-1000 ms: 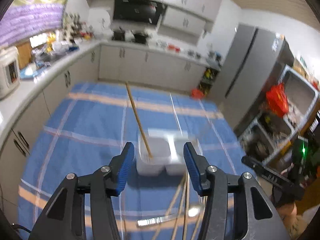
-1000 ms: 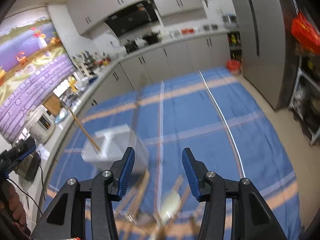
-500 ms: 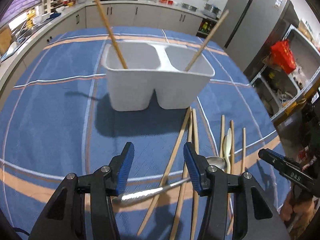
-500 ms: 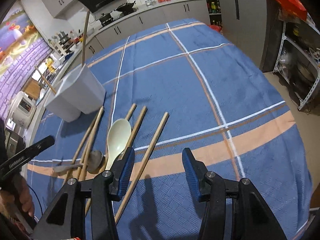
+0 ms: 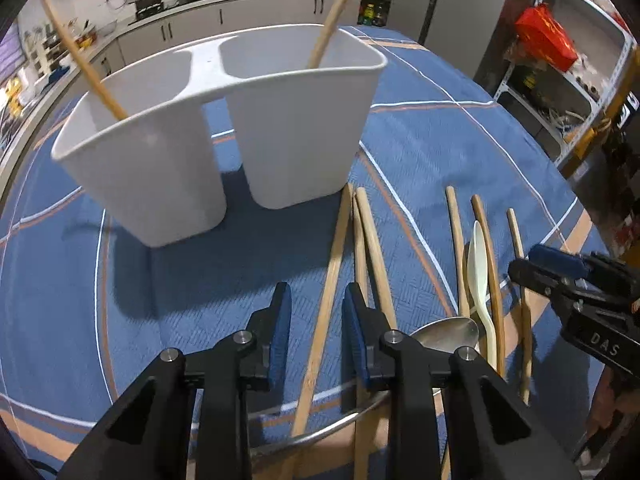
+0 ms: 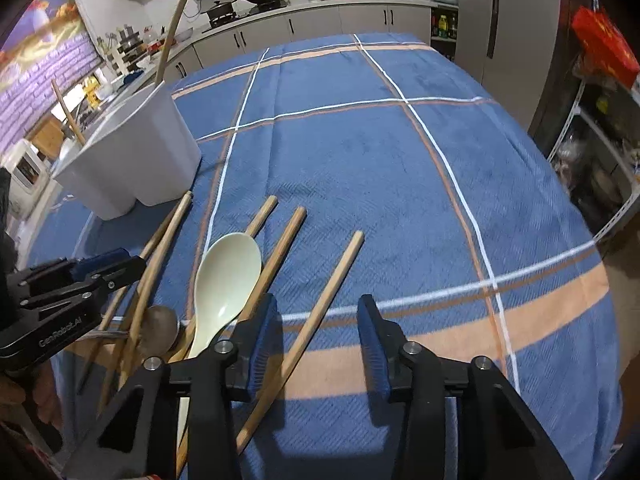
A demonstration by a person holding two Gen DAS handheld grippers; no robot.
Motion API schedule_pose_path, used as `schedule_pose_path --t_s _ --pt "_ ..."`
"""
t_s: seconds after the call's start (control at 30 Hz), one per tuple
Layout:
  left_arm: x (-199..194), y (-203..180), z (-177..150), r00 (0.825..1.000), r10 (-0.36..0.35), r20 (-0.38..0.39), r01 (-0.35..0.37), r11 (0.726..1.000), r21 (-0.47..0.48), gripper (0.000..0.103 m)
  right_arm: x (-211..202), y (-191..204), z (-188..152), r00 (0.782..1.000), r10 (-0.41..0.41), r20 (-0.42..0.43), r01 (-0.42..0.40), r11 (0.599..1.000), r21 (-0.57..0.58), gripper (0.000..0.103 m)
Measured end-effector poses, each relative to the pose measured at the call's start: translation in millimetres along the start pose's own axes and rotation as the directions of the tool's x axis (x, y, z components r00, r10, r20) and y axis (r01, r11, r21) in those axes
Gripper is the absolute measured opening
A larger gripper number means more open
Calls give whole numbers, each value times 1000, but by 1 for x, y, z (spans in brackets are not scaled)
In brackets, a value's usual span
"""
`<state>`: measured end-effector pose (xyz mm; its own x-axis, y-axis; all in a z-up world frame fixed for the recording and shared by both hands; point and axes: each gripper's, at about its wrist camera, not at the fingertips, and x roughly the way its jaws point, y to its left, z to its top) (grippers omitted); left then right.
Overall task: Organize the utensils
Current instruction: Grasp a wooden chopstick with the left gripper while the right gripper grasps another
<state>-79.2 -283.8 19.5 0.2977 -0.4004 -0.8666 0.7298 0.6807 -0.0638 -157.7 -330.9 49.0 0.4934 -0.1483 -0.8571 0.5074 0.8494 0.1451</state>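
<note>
A white two-compartment holder (image 5: 296, 132) stands on the blue plaid cloth, with one wooden stick (image 5: 80, 60) in its left cup and another (image 5: 332, 20) in its right. Several wooden sticks, a cream plastic spoon (image 6: 228, 276) and a metal spoon (image 5: 448, 330) lie loose in front of it. My left gripper (image 5: 316, 320) is low over the cloth. Its jaws are closing around a wooden stick (image 5: 326, 300), but the pads do not touch it. My right gripper (image 6: 318, 312) straddles the rightmost stick (image 6: 334, 280), also closing, with gaps on both sides.
The holder (image 6: 132, 152) sits at the left of the right wrist view, and the left gripper (image 6: 100, 268) is beside the spoons. Kitchen counters run along the back and left. A fridge and a cluttered metal shelf (image 5: 560, 100) stand beyond the table's right edge.
Both grippers have dropped from high above the table to just over the loose utensils. Their jaws have narrowed, and each now has a wooden stick between its fingers.
</note>
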Motion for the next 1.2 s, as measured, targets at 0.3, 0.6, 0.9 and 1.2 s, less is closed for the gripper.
schedule_pose_path --t_s 0.3,0.6,0.9,1.2 --pt "-2 14 -2 999 -28 -15 26 995 -99 7 5 8 6 997 -75 -15 74 995 -63 11" --pt "-34 47 -58 997 -67 -39 52 955 -293 6 -22 -21 -30 996 -61 -70 55 995 -87 8" --pt "-29 45 -47 991 -59 -117 20 952 -307 7 -33 -42 -39 991 -5 -136 -1 999 -42 9" --pt "-7 39 -11 985 -4 -175 -39 971 -237 7 -22 -37 -20 972 -56 -228 50 998 -35 9"
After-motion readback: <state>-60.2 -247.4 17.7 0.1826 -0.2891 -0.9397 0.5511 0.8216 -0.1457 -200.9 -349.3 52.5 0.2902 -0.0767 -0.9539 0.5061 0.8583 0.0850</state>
